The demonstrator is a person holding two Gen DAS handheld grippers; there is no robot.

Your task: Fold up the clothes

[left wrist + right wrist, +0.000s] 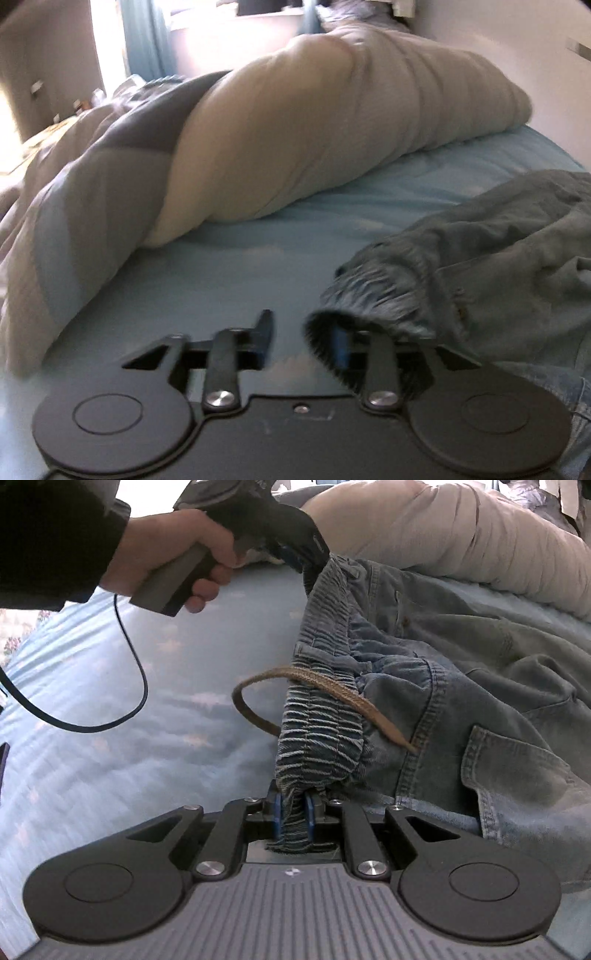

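A pair of blue denim trousers [461, 672] with an elastic waistband [321, 716] and a brown drawstring [317, 681] lies crumpled on the light blue bed sheet [147, 720]. My right gripper [294, 816] is shut on the near end of the waistband. My left gripper [303, 336] is open; the waistband's other end [373, 295] drapes over its right finger, and its left finger is bare. In the right wrist view the left gripper [306, 563] sits at the far end of the waistband, held by a hand.
A rolled beige and grey duvet [295, 140] lies across the far side of the bed, behind the trousers. A black cable [136, 686] hangs from the left gripper over the sheet. A window and a curtain [147, 40] are beyond the bed.
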